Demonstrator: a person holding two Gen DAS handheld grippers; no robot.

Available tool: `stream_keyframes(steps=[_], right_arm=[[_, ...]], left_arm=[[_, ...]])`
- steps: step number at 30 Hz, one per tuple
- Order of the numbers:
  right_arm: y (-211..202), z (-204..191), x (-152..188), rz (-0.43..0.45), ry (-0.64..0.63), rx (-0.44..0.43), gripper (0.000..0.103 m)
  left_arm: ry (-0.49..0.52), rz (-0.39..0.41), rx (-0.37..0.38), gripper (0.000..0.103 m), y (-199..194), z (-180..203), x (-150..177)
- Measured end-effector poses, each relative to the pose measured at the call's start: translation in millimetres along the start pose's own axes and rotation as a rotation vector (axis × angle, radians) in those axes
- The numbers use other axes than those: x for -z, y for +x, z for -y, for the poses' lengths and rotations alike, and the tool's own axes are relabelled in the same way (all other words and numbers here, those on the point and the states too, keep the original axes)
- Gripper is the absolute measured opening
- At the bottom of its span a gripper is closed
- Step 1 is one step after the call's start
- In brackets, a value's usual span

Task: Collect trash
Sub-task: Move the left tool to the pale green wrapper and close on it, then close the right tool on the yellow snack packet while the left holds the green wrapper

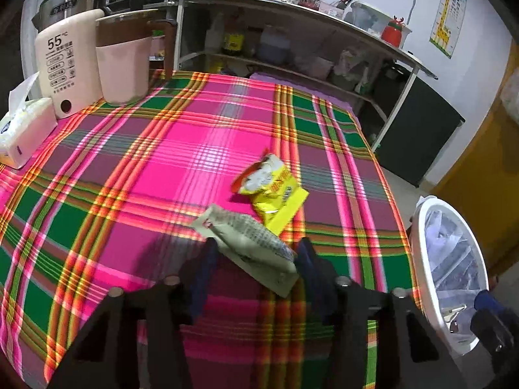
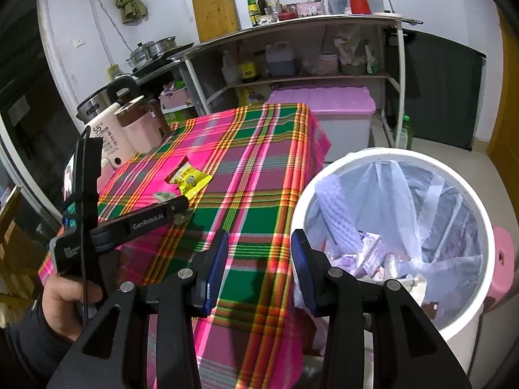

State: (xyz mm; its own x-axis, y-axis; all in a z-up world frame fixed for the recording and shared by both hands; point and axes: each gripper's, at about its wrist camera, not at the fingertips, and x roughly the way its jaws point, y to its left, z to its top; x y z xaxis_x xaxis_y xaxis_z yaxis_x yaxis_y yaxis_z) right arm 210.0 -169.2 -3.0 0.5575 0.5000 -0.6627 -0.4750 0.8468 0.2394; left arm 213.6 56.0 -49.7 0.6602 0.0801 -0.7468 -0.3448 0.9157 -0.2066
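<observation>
Straddling a grey-green wrapper (image 1: 249, 246), your left gripper (image 1: 258, 256) has jaws part open w/ the wrapper between the fingers; can't tell if pads press it. Just beyond the tips: yellow snack bag (image 1: 272, 191), flat on the plaid tablecloth (image 1: 129, 168), touching the wrapper's far edge. Your right gripper (image 2: 259, 259): jaws apart, nothing between, hanging over the table edge. Right of its tips: white bin (image 2: 467, 194) w/ clear liner, trash inside. Far left corner: pink kettle (image 1: 123, 64), tissue box (image 1: 29, 129).
</observation>
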Motion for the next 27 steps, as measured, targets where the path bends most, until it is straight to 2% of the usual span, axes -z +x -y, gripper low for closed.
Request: stream_keyframes(steps=[2,5,9,12,16,27], right_arm=[[3.1,-3.7,-1.7,-0.002,-0.010,-0.005,0.041],[8.9,-11.1,-5.0,-0.003,-0.027,-0.023,0.041],[19.4,-21.4,-9.0,-0.011,-0.057,-0.050,0.042],[31.4,-32.2,-12.0,-0.028,-0.090,-0.080,0.048],[50.8,-50.7,-17.2,-0.051,-0.162,-0.100,0.050],[107.3,-91.3,-38.5,-0.068,-0.360,-0.086,0.052]], left_arm=[[0.003,-0.003,0.010,0.031,-2.5,-5.6,0.5],[0.028,0.002,0.015,0.019,-8.5,-12.9,1.3],[0.034,0.003,0.032,0.016,-15.5,-26.4,4.0],[0.033,0.005,0.041,0.015,-20.8,-36.4,7.2],[0.035,0.006,0.055,0.015,-25.4,-47.2,10.2],[0.018,0.015,0.090,0.015,-36.3,-73.2,12.5]])
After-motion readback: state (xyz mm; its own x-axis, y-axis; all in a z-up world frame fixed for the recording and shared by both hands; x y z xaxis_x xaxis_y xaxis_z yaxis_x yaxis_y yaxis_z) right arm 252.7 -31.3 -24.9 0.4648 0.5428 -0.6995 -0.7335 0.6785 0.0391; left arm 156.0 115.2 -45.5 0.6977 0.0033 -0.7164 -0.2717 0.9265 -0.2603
